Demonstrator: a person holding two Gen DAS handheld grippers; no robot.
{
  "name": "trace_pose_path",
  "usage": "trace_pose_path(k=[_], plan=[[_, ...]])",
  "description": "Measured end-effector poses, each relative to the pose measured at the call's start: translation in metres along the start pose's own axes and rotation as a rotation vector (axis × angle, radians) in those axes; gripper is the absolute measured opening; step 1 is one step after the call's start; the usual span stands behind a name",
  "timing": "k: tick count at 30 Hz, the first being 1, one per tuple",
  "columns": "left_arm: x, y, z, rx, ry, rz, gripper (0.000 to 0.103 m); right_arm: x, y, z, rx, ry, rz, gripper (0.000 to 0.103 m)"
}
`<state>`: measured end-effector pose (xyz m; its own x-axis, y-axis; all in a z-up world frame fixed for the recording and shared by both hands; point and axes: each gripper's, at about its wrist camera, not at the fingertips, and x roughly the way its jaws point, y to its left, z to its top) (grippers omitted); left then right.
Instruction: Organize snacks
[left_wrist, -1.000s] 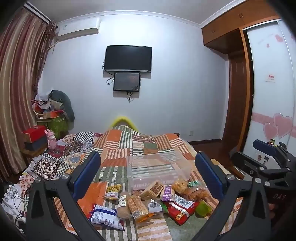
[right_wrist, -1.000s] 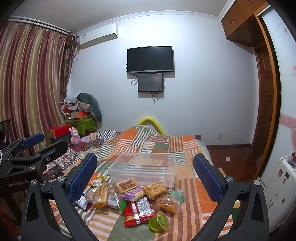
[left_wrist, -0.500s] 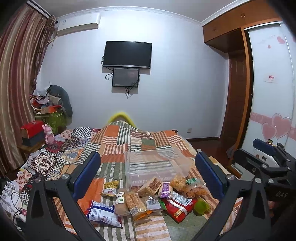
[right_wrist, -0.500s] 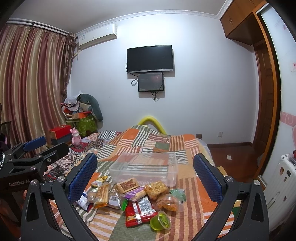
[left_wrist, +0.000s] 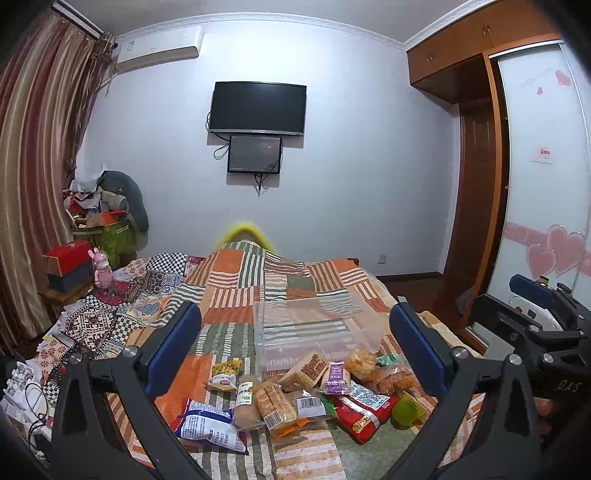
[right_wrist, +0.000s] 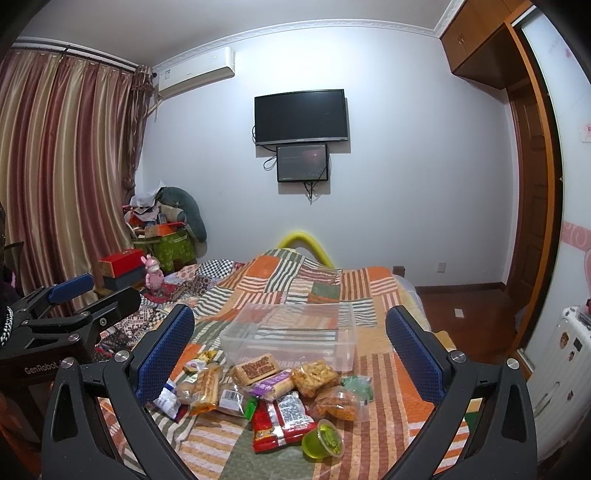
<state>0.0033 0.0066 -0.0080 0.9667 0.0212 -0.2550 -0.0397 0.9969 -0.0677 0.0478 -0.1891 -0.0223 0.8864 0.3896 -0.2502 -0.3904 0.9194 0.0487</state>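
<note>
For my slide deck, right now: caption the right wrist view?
Open right gripper above snack packets piled before an empty clear bin on a patchwork bedspread.

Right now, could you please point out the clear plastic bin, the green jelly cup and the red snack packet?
clear plastic bin (right_wrist: 236, 341): right wrist view, front wall near its left corner.
green jelly cup (right_wrist: 323, 440): right wrist view, sealed top.
red snack packet (right_wrist: 280, 419): right wrist view, middle of its face.

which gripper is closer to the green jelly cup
Right. The green jelly cup lies at the right end of the snack pile, low between the open right gripper fingers. From the left gripper it lies off to the right, beside its right finger.
</note>
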Motion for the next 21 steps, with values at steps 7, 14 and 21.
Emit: trace_pose_path(k=[7, 14, 21], plan=[[-0.0009, 0.0001, -0.0011, 0.000, -0.006, -0.007, 0.103, -0.0025, 0.0031, 0.0016, 0.001, -0.004, 0.002, 0.103], [-0.0015, -0.0014, -0.0025, 0.007, -0.004, -0.010, 0.103, -0.0029, 0.0044, 0.0016, 0.003, 0.001, 0.000, 0.103], [-0.0017, -0.0028, -0.0033, 0.006, -0.003, -0.010, 0.103, -0.0024, 0.0048, 0.0016, 0.005, 0.000, 0.000, 0.103]])
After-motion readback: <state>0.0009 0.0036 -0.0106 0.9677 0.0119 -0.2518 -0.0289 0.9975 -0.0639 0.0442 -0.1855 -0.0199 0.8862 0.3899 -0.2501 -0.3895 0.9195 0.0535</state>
